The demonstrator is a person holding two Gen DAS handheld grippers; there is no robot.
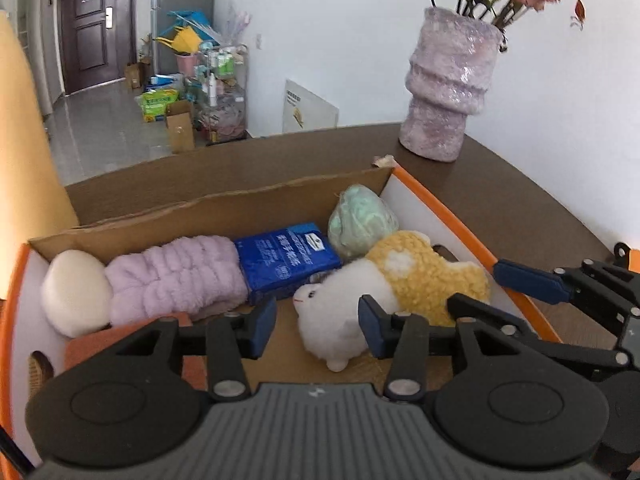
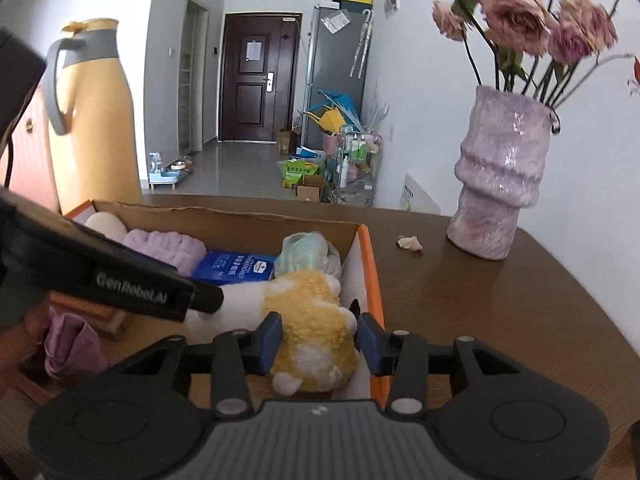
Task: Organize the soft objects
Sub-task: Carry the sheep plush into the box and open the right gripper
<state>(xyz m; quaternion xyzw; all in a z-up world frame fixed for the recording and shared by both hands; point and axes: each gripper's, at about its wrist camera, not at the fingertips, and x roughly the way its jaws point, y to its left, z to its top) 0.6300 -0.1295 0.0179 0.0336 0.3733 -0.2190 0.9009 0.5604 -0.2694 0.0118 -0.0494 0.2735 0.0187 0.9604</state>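
Two tongs hovered over the orange-rimmed cardboard box (image 1: 472, 236) on the brown table (image 2: 500, 300).
Left tongs (image 1: 318, 326) gaped empty; right tongs (image 2: 319, 342) straddled, pads apart, the yellow-and-white plush toy (image 2: 312, 320) inside; the lilac fluffy cloth (image 2: 164, 246) sat partly hidden.

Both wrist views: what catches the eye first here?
A yellow-and-white plush toy lies in the cardboard box, at its right end, with both open grippers at it: the left gripper by its white head, the right gripper astride its yellow body. A purple vase of dried roses stands on the table behind.
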